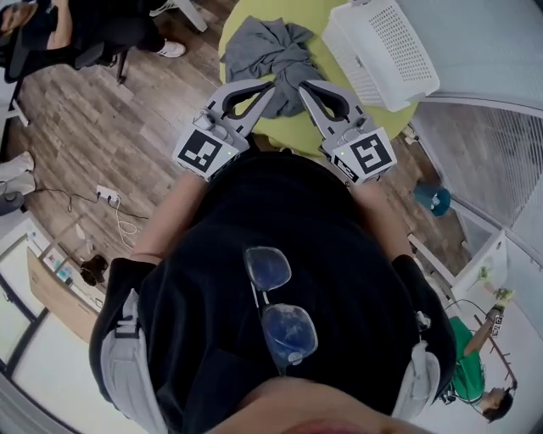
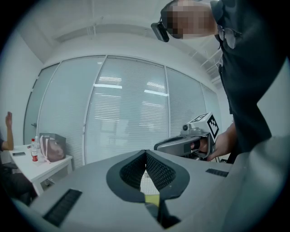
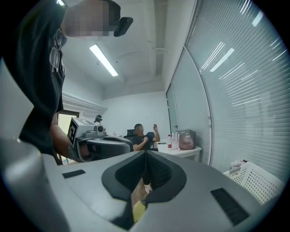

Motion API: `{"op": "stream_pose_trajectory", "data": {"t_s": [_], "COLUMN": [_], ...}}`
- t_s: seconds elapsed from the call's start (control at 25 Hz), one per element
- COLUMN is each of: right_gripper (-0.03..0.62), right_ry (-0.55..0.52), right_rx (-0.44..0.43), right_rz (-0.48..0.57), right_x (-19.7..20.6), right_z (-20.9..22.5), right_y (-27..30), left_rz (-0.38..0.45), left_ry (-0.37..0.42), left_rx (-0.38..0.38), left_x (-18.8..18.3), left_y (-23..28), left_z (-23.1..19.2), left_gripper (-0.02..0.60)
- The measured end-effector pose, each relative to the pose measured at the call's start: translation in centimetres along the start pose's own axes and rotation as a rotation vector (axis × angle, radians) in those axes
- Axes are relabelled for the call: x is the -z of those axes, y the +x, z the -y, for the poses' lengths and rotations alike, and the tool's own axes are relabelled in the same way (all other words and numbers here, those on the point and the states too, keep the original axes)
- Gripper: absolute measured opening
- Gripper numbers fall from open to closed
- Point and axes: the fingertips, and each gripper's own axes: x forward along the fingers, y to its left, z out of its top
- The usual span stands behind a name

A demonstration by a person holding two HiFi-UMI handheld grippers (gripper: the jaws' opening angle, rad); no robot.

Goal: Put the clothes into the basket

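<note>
A crumpled grey garment (image 1: 267, 47) lies on the round yellow-green table (image 1: 233, 21). The white slotted basket (image 1: 382, 47) sits tilted at the table's right edge; one corner of the basket (image 3: 258, 181) shows in the right gripper view. Both grippers are held close to the person's chest over the near table edge, pointing at the garment without touching it. The left gripper (image 1: 272, 85) is shut and empty, its fingertips (image 2: 146, 152) meeting. The right gripper (image 1: 302, 85) is likewise shut with nothing between its fingertips (image 3: 146, 152). Each gripper view looks up and sideways and catches the other gripper.
A glass wall with blinds (image 2: 127, 113) curves round the right side. A white desk (image 2: 45, 161) holds bottles and a bag; a seated person (image 3: 142, 136) is behind it. A power strip with cables (image 1: 106, 195) lies on the wooden floor at left.
</note>
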Motion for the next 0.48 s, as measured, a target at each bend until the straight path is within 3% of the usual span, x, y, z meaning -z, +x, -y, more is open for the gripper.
{"op": "stream_pose_trajectory", "data": {"t_s": [0.48], "right_gripper": [0.028], "right_ry": [0.092], "right_rx": [0.242], "right_rz": [-0.048], "right_x": [1.1], "right_z": [6.0], "right_y": [6.8], "left_rz": [-0.022], "left_ry": [-0.036], "left_rx": [0.310], "left_x": [1.5], "left_y": [5.3], "left_z": [-8.3], "left_gripper": [0.011]}}
